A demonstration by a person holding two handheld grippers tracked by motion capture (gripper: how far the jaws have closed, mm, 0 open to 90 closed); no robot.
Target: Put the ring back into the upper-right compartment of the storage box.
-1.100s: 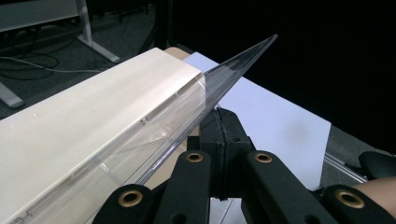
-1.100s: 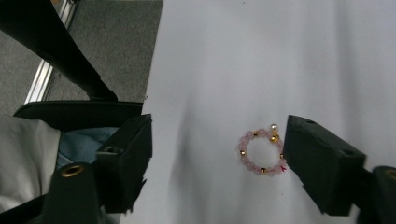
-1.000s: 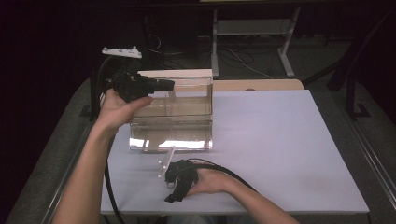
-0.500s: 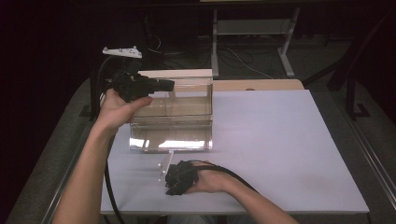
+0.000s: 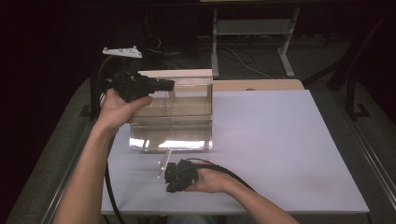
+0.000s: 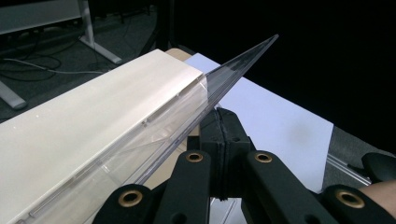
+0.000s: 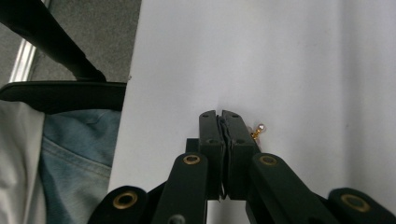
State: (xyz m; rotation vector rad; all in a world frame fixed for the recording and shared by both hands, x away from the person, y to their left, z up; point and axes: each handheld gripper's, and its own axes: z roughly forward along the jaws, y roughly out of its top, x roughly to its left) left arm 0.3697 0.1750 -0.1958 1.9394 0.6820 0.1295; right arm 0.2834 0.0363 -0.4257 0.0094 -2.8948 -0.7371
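A clear plastic box [image 5: 173, 125] with a cream lid strip [image 5: 175, 73] stands at the back left of the white sheet [image 5: 280, 140]. My left gripper [image 5: 170, 85] is at the box's top left edge, its jaws shut with the tips against a clear panel [image 6: 243, 60] beside the cream strip [image 6: 93, 126]. My right gripper [image 5: 172, 185] rests low on the sheet in front of the box, jaws shut. A tiny gold earring with a pale bead [image 7: 258, 130] lies against the right jaw's side of that gripper [image 7: 220, 116]. A thin clear bar with white dots [image 5: 164, 162] lies beside it.
A wooden board edge [image 5: 261, 85] shows behind the sheet. Grey carpeted table margins [image 5: 355, 154] flank it, with a metal rail at the right. A white stand's legs and cables [image 5: 252, 44] sit on the dark floor beyond. The person's jeans [image 7: 74, 154] are at the table's near edge.
The right hand and its gripper have shifted slightly toward the box and turned a little. The left gripper has stayed at the box's top edge.
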